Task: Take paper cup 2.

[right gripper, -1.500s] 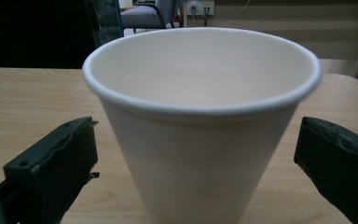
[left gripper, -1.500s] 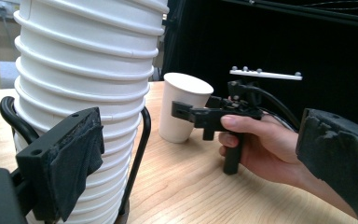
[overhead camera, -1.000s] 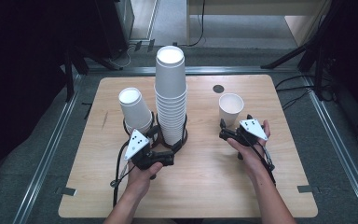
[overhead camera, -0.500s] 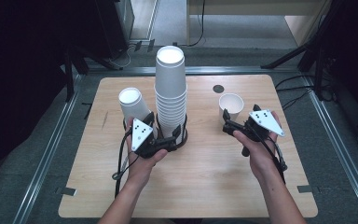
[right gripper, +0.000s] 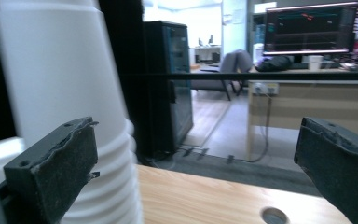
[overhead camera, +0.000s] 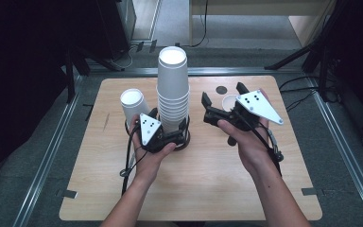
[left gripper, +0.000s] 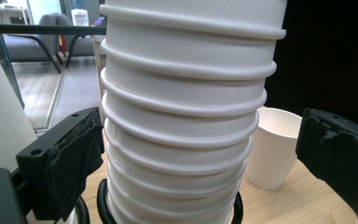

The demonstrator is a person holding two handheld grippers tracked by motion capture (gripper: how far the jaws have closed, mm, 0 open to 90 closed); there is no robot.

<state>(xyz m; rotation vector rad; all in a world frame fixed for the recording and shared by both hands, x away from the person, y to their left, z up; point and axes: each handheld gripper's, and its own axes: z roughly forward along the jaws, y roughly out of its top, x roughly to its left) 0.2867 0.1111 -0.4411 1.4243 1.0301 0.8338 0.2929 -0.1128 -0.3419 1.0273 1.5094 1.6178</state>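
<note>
Left gripper (overhead camera: 182, 130), jaws spread wide to either side of the lower part of the tall stack of paper cups (overhead camera: 173, 90) at the table's centre; in the left gripper view neither pad (left gripper: 72, 158) touches the stack's ribbed rims (left gripper: 182, 107). Right gripper (overhead camera: 222, 100), likewise wide open and holding nothing, raised to the right of the stack, above a single upright cup (overhead camera: 229, 102) on the wooden table (overhead camera: 194, 189). A further cup (overhead camera: 133, 104) stands left of the stack, near the left gripper. The cups are judged light, thin-walled and easily crushed, with nested rims that may bind; a gentle hold low on the stack, just under a rolled rim, should steady it while the top cup is lifted away.
</note>
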